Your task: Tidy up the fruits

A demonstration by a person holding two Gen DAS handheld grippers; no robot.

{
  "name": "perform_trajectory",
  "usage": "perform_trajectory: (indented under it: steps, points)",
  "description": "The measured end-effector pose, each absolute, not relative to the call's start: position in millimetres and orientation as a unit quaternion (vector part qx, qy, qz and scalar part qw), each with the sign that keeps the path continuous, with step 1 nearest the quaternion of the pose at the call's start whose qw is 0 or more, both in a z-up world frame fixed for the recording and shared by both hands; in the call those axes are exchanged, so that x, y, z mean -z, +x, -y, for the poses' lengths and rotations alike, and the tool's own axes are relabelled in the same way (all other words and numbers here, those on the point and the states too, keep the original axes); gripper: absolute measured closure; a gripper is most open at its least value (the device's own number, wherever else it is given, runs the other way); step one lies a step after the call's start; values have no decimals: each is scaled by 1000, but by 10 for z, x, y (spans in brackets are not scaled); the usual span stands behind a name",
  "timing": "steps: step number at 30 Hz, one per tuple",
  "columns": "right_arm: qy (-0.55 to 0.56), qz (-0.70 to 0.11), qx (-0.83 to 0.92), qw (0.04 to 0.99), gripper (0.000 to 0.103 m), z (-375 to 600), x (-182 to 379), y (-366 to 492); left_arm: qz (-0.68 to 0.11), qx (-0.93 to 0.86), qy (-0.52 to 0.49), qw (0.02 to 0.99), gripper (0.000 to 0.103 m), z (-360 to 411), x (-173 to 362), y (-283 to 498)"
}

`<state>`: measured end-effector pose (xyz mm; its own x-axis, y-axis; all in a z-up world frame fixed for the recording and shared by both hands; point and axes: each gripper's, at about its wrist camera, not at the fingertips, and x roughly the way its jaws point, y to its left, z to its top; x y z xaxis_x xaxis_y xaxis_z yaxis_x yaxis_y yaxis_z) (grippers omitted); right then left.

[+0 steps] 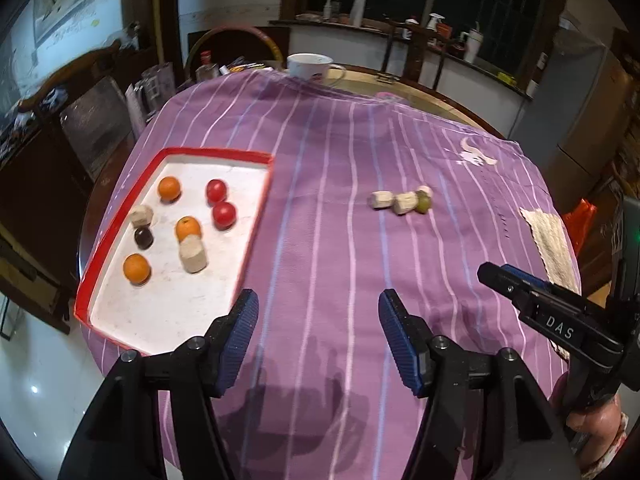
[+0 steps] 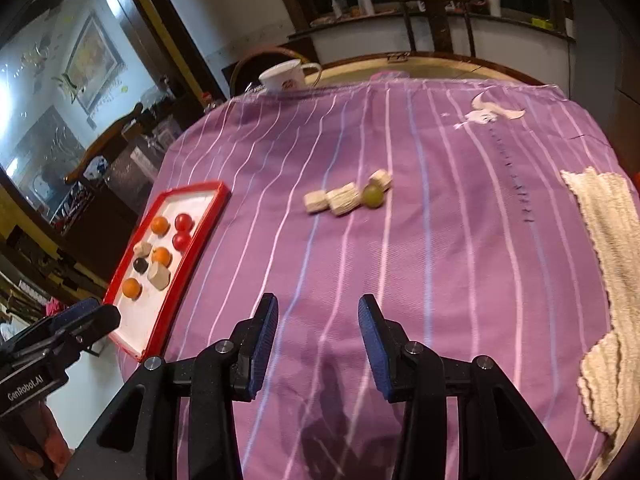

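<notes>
Both the left gripper point(image 1: 318, 312) and right gripper point(image 2: 318, 316) hang wide apart, holding nothing. I think the green fruit point(image 2: 373, 196), far off on the cloth point(image 2: 440, 260), goes next into the red tray point(image 2: 168, 312) at left.

Bare cloth point(image 2: 420, 240) leads to green fruit point(image 2: 373, 196), flanked by blocks point(image 2: 342, 199).

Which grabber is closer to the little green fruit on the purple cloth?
Probably the right gripper: the green fruit sits ahead of it, slightly right. The left gripper is nearer the red tray, so the fruit lies farther off to its right.
</notes>
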<state>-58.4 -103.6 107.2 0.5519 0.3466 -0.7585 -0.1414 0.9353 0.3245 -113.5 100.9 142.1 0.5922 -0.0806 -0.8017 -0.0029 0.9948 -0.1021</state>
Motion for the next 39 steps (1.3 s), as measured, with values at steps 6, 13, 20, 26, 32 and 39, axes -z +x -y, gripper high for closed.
perform_trajectory:
  steps: [6, 13, 20, 26, 32, 39]
  points:
    - [125, -442, -132, 878, 57, 1256, -1126, -634, -444, 24, -21, 896, 41, -742, -1513, -1173]
    - [130, -430, -128, 884, 57, 1462, -1192, -658, -442, 18, -1, 897, 40, -550, -1538, -1168]
    - [130, -445, -127, 877, 56, 1549, -1045, -620, -455, 6, -7, 890, 36, -543, -1410, -1207]
    - [122, -482, -122, 859, 56, 1452, -746, -323, -476, -5, -31, 879, 36, -747, -1171, -1210]
    - [77, -480, -101, 868, 56, 1147, -681, 363, -490, 0, -61, 870, 36, -999, -954, -1079]
    - [30, -507, -64, 859, 57, 687, -509, 1363, -516, 5, -72, 853, 36, -1189, -713, -881]
